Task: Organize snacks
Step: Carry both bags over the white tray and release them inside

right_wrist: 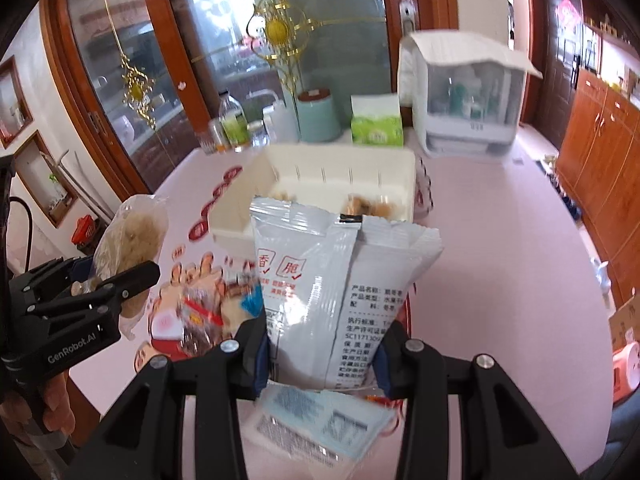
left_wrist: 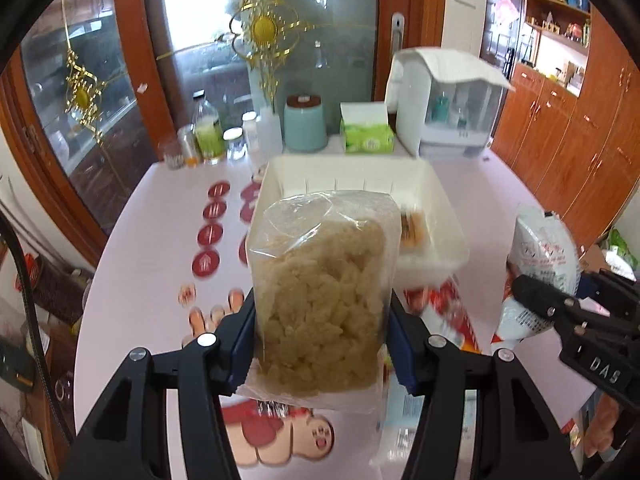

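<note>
My left gripper (left_wrist: pixel 322 338) is shut on a clear bag of beige crumbly snack (left_wrist: pixel 320 288), held above the table in front of the white plastic bin (left_wrist: pixel 440 196). My right gripper (right_wrist: pixel 320 354) is shut on a white and grey snack packet (right_wrist: pixel 340 288), also raised before the bin (right_wrist: pixel 404 164). The bin holds a few small snacks (right_wrist: pixel 368 205). Each gripper shows in the other's view: the right one (left_wrist: pixel 560 304) at the right, the left one (right_wrist: pixel 120 280) at the left. Loose snack packets (right_wrist: pixel 192 316) lie on the table below.
At the table's far edge stand a teal canister (left_wrist: pixel 306 122), a green tissue box (left_wrist: pixel 366 132), a white cabinet-like organizer (left_wrist: pixel 448 108) and several bottles and jars (left_wrist: pixel 208 132). The pink tablecloth (left_wrist: pixel 144 264) has red prints. Wooden cabinets (left_wrist: pixel 568 140) are to the right.
</note>
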`<action>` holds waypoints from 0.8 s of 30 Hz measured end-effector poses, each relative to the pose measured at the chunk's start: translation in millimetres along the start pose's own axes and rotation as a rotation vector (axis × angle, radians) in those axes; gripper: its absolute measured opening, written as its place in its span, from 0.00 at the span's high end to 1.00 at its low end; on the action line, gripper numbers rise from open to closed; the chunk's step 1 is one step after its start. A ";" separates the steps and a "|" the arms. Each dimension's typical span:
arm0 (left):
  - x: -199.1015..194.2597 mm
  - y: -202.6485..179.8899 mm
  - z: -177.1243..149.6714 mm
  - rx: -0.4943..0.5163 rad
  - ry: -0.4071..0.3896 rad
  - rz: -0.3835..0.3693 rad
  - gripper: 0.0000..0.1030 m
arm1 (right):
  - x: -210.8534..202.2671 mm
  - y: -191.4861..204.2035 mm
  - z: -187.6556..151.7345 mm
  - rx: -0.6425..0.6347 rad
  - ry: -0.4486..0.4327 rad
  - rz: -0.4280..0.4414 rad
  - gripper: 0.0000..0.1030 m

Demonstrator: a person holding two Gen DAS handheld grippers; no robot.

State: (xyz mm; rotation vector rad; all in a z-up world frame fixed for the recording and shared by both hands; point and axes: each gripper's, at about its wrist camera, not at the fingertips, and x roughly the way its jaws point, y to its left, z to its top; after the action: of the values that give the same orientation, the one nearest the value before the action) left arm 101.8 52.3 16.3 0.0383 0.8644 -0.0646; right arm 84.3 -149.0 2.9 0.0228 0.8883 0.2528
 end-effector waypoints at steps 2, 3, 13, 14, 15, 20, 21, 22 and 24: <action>3.8 4.5 22.4 0.007 -0.001 0.002 0.46 | 0.8 5.3 18.0 -0.011 -0.018 0.004 0.60; 6.9 7.8 35.8 0.012 -0.005 -0.001 0.46 | 1.2 7.1 27.1 -0.015 -0.028 0.001 0.60; 75.1 31.4 138.6 0.019 -0.003 0.036 0.46 | 25.5 -3.7 133.9 0.017 -0.097 -0.071 0.60; 82.5 32.5 145.2 0.023 -0.005 0.044 0.46 | 31.5 -6.3 143.0 0.025 -0.097 -0.077 0.59; 90.4 33.5 150.8 0.024 0.001 0.048 0.46 | 36.8 -9.3 148.6 0.033 -0.095 -0.079 0.59; 123.2 33.6 162.6 0.023 0.034 0.028 0.46 | 76.9 -25.7 176.0 0.100 -0.044 -0.089 0.59; 131.7 32.5 163.7 0.026 0.044 0.027 0.46 | 83.9 -26.8 178.6 0.109 -0.032 -0.094 0.59; 136.3 31.6 162.6 0.026 0.050 0.022 0.46 | 91.9 -27.4 181.0 0.113 -0.020 -0.095 0.59; 147.6 28.9 160.5 0.030 0.066 0.014 0.46 | 105.9 -26.8 183.0 0.112 0.005 -0.102 0.59</action>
State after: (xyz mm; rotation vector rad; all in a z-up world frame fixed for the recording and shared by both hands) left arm 321.3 65.5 8.2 0.0755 0.9293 -0.0635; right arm 294.7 -135.4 34.4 0.0805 0.9049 0.1075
